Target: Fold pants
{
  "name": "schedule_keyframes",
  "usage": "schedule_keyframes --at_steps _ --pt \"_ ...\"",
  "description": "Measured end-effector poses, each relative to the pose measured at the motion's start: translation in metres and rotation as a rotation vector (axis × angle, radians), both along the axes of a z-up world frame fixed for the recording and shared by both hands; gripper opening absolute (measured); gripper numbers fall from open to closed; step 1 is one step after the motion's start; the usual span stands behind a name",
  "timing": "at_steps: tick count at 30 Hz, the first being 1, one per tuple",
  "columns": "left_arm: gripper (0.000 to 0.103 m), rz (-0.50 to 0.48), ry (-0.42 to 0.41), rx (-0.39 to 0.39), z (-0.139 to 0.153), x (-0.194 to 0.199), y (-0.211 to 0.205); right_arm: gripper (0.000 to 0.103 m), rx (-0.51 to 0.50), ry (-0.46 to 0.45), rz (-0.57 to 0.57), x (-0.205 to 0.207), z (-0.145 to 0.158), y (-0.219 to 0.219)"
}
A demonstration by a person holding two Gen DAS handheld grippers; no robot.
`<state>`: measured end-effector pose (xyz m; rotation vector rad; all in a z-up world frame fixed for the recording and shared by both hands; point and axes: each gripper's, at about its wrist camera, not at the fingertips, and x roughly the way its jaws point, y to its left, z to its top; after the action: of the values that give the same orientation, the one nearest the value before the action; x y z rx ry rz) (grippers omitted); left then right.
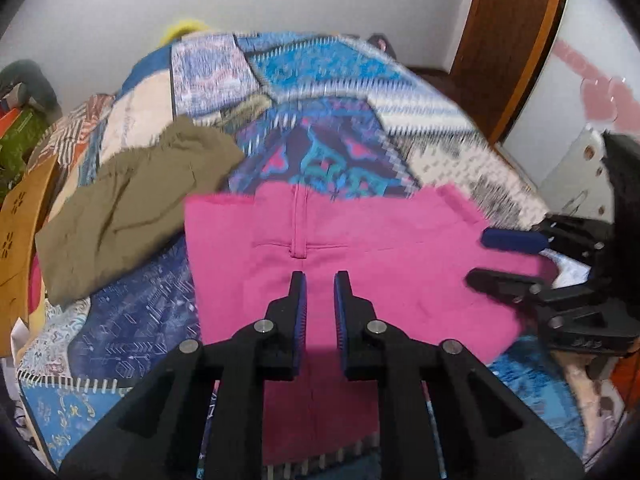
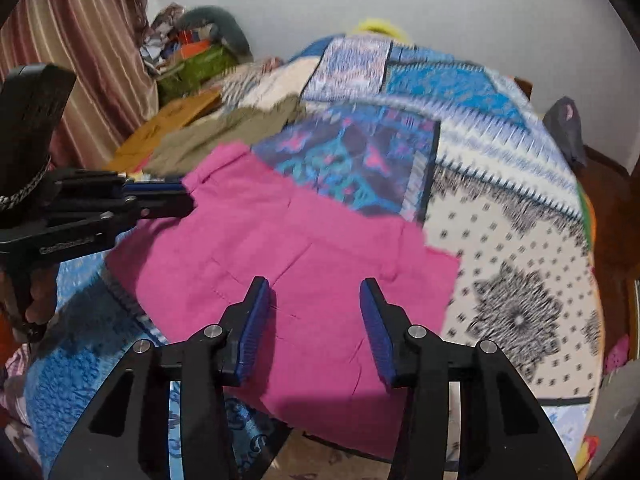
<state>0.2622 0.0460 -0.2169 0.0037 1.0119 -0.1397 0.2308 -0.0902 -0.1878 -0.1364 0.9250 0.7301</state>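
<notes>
While the pink pants [image 1: 360,264] lie spread flat on the patchwork bedspread [image 1: 320,80], just beside an olive garment [image 1: 132,204], your left hand-held gripper [image 1: 320,284] hangs over them with its jaws narrowly apart and nothing pinched. Your right hand-held gripper [image 2: 316,292] stands wider apart above the cloth, also gripping nothing.

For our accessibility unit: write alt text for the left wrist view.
Pink pants lie flat on a patchwork quilt, with the left tool above them, nothing between its fingers. Olive pants lie left; the right tool enters from the right.
</notes>
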Motion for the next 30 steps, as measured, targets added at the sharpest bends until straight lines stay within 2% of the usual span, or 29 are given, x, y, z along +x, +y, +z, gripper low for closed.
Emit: schedule_keyframes --at_steps 3,5,10,14,18,20,22,25,27,29,30 --pt "0.014 -0.003 -0.025 0.007 -0.009 -0.003 0.001 0.043 0.023 0.028 -0.012 0.003 -0.004 -0.005" --pt "0.014 0.010 -0.036 0.026 -0.009 -0.006 -0.001 0.043 0.012 0.019 -0.013 0.001 -0.003 -0.004" --pt "0.014 0.027 -0.031 0.010 -0.007 -0.009 0.003 0.043 -0.011 0.004 -0.030 -0.008 0.003 -0.009" --pt "0.015 0.053 -0.063 0.028 0.010 -0.023 0.010 0.044 -0.016 -0.028 -0.064 -0.013 0.017 -0.023" --pt "0.017 0.085 -0.093 0.020 0.029 -0.036 0.024 0.044 -0.041 -0.108 -0.116 -0.020 0.040 -0.038" --pt "0.023 0.098 -0.111 0.028 0.038 -0.041 0.030 0.044 -0.042 -0.137 -0.139 -0.022 0.050 -0.044" --pt "0.040 0.116 -0.133 0.037 0.046 -0.046 0.035 0.044 -0.034 -0.158 -0.161 -0.024 0.060 -0.050" --pt "0.055 0.141 -0.185 0.033 0.059 -0.054 0.042 0.047 -0.040 -0.196 -0.188 -0.028 0.069 -0.055" --pt "0.062 0.142 -0.195 0.030 0.062 -0.057 0.044 0.068 -0.049 -0.223 -0.200 -0.031 0.073 -0.056" --pt "0.070 0.131 -0.187 0.035 0.061 -0.057 0.044 0.075 -0.048 -0.242 -0.201 -0.031 0.073 -0.056" --pt "0.078 0.129 -0.183 0.047 0.060 -0.056 0.043 0.075 -0.049 -0.241 -0.199 -0.029 0.071 -0.055"
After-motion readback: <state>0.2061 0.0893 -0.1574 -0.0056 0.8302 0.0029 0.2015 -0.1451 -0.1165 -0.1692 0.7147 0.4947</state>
